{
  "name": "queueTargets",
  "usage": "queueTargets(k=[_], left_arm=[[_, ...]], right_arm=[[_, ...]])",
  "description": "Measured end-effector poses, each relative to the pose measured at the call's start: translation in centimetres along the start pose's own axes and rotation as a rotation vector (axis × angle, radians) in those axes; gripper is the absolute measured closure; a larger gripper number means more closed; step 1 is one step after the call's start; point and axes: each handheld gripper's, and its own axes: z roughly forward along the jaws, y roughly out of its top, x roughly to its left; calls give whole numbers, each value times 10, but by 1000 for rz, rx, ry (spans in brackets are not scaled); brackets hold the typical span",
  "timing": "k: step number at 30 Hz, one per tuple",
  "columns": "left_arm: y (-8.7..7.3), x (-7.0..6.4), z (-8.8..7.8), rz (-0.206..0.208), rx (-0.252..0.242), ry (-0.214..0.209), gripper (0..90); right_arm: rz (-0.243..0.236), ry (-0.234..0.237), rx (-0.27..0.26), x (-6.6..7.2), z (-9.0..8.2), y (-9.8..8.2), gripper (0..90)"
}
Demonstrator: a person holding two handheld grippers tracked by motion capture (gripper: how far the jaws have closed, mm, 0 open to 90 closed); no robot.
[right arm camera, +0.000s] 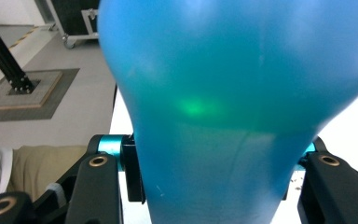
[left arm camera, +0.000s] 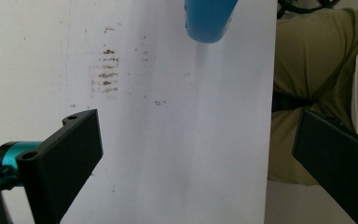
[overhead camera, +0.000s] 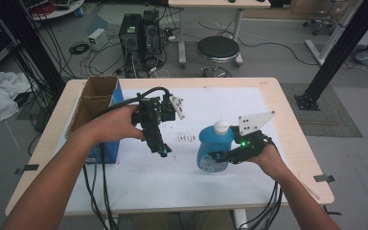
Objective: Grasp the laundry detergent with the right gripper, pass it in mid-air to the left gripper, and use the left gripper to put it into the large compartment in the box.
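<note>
Right gripper (overhead camera: 216, 156) clamps the blue bottle (overhead camera: 214, 148); left gripper (overhead camera: 164, 152) hangs open and empty.

The bottle sits between the right jaws, gripped on its rounded body, just beside the left gripper and above the white sheet (overhead camera: 139, 172). The curved, smooth wall could slide out of the pads if the hand tilts, dropping the bottle.

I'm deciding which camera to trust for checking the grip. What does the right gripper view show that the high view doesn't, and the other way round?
Right gripper view alone: up close, the two black jaws pressed against the sides of the blue bottle, with a green glint on it.

High view alone: the bottle's white cap, the cardboard box at the table's left, the left gripper held open over the white sheet.

Both: the right gripper shut on the blue bottle.
</note>
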Motion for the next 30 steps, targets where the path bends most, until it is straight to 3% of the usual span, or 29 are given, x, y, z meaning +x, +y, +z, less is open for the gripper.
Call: queueTargets(k=[9, 20, 30], left_arm=[[13, -1, -2, 17, 21, -21, 17], [32, -3, -4, 41, 41, -39, 17], [41, 0, -1, 49, 52, -46, 17]], right_arm=[[-47, 33, 42, -3, 17, 18, 452], [-52, 63, 76, -6, 42, 24, 453], [-55, 76, 72, -5, 56, 32, 453]])
